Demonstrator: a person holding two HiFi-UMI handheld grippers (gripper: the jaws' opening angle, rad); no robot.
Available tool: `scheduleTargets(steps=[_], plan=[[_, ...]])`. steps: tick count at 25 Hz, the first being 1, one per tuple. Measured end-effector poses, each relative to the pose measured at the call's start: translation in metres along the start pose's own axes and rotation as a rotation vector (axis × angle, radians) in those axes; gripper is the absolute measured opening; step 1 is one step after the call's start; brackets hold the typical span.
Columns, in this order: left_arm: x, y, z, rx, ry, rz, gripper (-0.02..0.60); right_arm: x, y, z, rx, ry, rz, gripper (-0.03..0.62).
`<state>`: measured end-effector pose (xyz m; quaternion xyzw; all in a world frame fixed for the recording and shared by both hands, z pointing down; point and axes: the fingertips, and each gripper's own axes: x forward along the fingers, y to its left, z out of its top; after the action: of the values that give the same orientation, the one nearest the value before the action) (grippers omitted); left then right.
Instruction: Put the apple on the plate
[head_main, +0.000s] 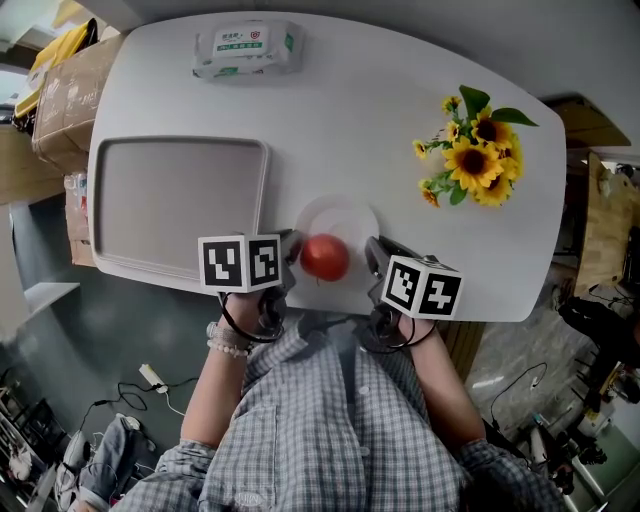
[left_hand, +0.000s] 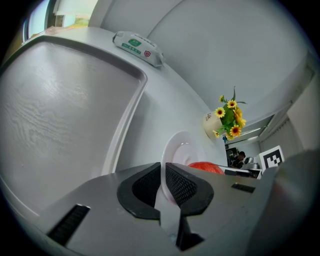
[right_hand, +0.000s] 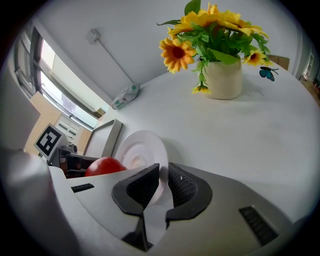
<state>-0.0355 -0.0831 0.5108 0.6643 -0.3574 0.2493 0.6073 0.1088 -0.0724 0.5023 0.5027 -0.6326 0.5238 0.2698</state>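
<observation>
Red apple (head_main: 324, 257) sits on the white plate (head_main: 340, 212), toward its 7 o'clock. Left gripper (head_main: 290, 250) pinches the rim at 9 o'clock, right gripper (head_main: 372, 250) at 3.

No print can be read: the green label on the wipes pack (head_main: 247, 47) is too small.

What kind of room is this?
Probably a lab or workshop staged like home: a white table with plate, apple and sunflowers, but cardboard boxes and loose cables around it.
</observation>
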Motion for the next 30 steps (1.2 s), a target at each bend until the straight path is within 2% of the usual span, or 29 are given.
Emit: scheduleTargets(steps=[14, 22, 30], plan=[[-0.017, 0.0, -0.001, -0.057, 0.004, -0.03, 0.035, -0.008, 0.014, 0.011, -0.023, 0.001, 0.001, 0.063], [-0.039, 0.003, 0.014, -0.069, -0.031, -0.055, 0.034, -0.008, 0.036, 0.022, -0.05, 0.011, 0.02, 0.063], [-0.053, 0.018, 0.016, -0.135, -0.061, -0.064, 0.034, -0.003, 0.058, 0.027, -0.091, 0.028, 0.032, 0.063]])
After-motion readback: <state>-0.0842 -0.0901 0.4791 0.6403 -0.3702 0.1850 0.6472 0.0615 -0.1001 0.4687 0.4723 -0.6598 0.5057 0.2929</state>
